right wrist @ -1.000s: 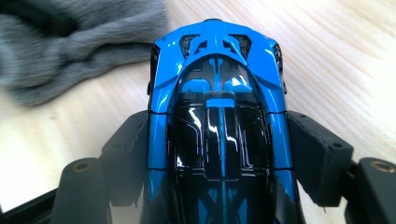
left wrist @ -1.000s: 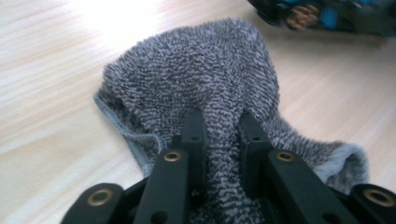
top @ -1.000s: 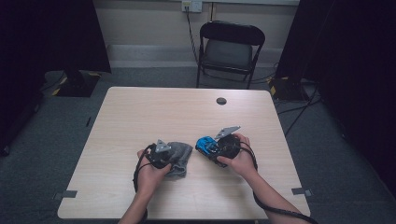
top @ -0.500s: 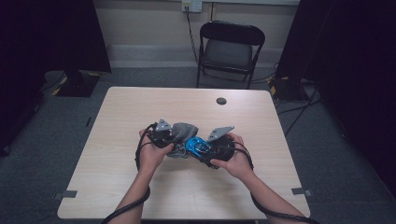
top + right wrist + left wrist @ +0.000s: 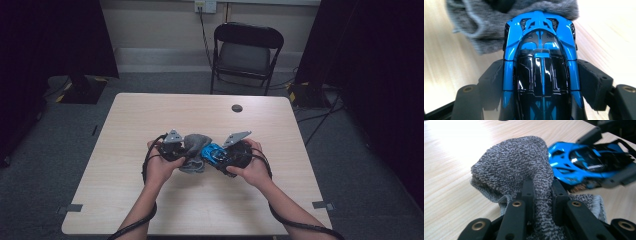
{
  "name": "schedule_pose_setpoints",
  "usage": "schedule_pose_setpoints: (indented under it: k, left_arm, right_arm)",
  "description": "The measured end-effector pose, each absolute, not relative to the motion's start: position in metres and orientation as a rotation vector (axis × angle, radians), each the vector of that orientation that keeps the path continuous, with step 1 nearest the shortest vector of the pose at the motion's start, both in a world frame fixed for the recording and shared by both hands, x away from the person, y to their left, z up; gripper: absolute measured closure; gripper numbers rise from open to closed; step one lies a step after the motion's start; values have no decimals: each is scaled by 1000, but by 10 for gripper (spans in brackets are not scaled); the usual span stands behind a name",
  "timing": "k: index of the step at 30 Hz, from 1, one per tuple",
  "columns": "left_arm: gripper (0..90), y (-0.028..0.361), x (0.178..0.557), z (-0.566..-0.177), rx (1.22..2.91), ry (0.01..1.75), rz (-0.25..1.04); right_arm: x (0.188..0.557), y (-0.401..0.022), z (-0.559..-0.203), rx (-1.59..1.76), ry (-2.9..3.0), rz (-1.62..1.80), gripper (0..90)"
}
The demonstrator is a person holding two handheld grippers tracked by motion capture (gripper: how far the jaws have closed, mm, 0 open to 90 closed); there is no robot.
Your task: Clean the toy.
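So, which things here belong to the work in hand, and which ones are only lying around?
Part of the work:
- grey cloth, pinched in the left tool
- blue toy car, clamped at its sides in the right tool, its front against the cloth

Only lying around:
- small dark round object near the table's far edge
- black folding chair behind the table

Light wood table [image 5: 150, 200], square top. Small dark round disc [image 5: 237, 108] lies near the far edge, right of its middle. Grey cloth [image 5: 194, 167] rests its lower end on the table's middle.
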State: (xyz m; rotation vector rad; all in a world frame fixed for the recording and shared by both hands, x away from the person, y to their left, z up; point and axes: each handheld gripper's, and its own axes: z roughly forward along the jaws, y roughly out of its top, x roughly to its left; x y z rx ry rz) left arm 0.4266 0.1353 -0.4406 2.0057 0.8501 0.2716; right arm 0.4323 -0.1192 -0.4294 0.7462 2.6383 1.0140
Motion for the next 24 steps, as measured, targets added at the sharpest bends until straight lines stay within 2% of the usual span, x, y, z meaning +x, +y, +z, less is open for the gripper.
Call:
schedule_pose_setpoints:
  k: [15,24]
  left_arm:
    - [771,126,410,-436,2001,764,200]
    - [770,133,401,-438,2004,731,126]
  right_arm:
    - [450,-127,-427,840,2597,997,282]
    - [458,-135,-423,890,2558,999,282]
